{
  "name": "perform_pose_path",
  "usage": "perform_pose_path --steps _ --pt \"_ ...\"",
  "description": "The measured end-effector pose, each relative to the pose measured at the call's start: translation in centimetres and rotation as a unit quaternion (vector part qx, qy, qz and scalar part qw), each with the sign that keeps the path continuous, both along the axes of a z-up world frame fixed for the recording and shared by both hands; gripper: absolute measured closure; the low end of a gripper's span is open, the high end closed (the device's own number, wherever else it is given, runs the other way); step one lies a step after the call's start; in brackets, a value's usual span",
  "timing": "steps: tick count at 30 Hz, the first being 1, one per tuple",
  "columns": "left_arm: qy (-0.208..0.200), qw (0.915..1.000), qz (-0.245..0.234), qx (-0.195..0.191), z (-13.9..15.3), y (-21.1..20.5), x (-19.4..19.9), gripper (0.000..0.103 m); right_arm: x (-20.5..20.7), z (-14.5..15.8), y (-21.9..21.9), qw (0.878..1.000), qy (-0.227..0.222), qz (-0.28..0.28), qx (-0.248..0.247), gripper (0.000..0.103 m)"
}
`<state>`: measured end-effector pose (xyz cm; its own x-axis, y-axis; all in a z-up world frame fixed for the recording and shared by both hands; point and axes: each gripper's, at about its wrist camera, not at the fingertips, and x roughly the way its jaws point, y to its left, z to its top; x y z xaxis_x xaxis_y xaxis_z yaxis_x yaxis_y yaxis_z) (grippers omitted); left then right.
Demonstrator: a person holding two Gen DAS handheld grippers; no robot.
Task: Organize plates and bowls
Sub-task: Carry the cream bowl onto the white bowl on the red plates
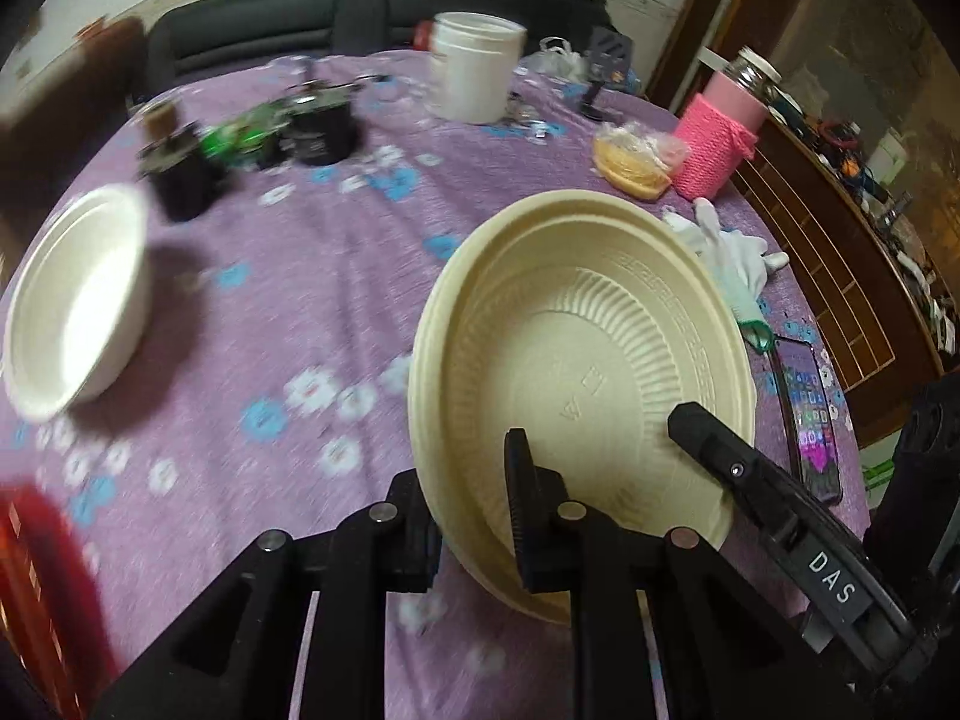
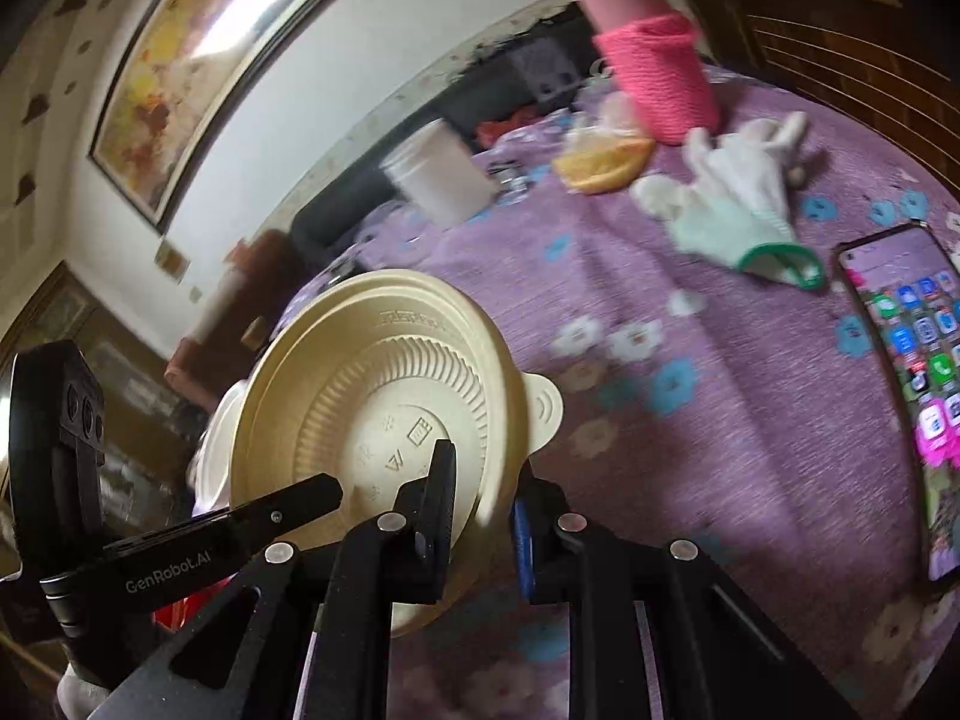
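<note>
A cream ribbed plate stack point(image 1: 576, 360) is tilted above the purple flowered tablecloth point(image 1: 312, 276). My left gripper point(image 1: 480, 516) is shut on its near rim. The right gripper's finger point(image 1: 708, 438) reaches onto the plate from the right. In the right wrist view my right gripper point(image 2: 480, 516) is shut on the rim of a cream plate point(image 2: 372, 396) with a round tab, and the left gripper's finger point(image 2: 288, 504) touches it from the left. A white bowl point(image 1: 78, 300) sits on the table at the far left.
A phone point(image 2: 912, 384) with a lit screen lies at the right, next to white gloves point(image 2: 738, 198). A pink knitted bottle point(image 1: 720, 138), a bagged bun point(image 1: 630, 162), a white tub point(image 1: 474, 66) and dark jars point(image 1: 318, 126) stand at the back. A red object point(image 1: 36, 588) is at near left.
</note>
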<state>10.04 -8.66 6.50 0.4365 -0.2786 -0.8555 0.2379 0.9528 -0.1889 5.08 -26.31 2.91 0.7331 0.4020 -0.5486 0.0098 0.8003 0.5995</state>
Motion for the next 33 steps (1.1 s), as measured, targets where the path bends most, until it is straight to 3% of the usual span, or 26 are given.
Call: perform_pose_path --steps 5,9,16,21,27,33 --pt "-0.012 0.9994 0.027 -0.017 1.3 4.5 -3.7 0.085 -1.5 1.7 3.1 0.999 -0.011 0.038 0.013 0.085" --pt "-0.044 0.9978 0.048 -0.016 3.2 8.9 -7.0 0.083 -3.4 3.1 6.9 0.998 -0.014 0.066 0.019 0.085" --pt "-0.066 0.991 0.111 -0.036 5.6 18.5 -11.0 0.082 -5.1 7.0 16.5 0.989 -0.041 0.138 -0.026 0.084" --pt "-0.083 0.9809 0.173 -0.032 6.7 25.7 -13.4 0.081 -5.4 9.3 24.7 0.977 -0.06 0.198 -0.057 0.084" --pt "-0.063 0.9717 0.226 -0.029 5.5 31.4 -14.2 0.08 -5.3 8.8 32.3 0.964 -0.048 0.249 -0.079 0.084" --pt "-0.044 0.969 0.241 -0.036 3.5 33.5 -14.0 0.079 -3.9 7.3 35.4 0.959 -0.027 0.262 -0.106 0.084"
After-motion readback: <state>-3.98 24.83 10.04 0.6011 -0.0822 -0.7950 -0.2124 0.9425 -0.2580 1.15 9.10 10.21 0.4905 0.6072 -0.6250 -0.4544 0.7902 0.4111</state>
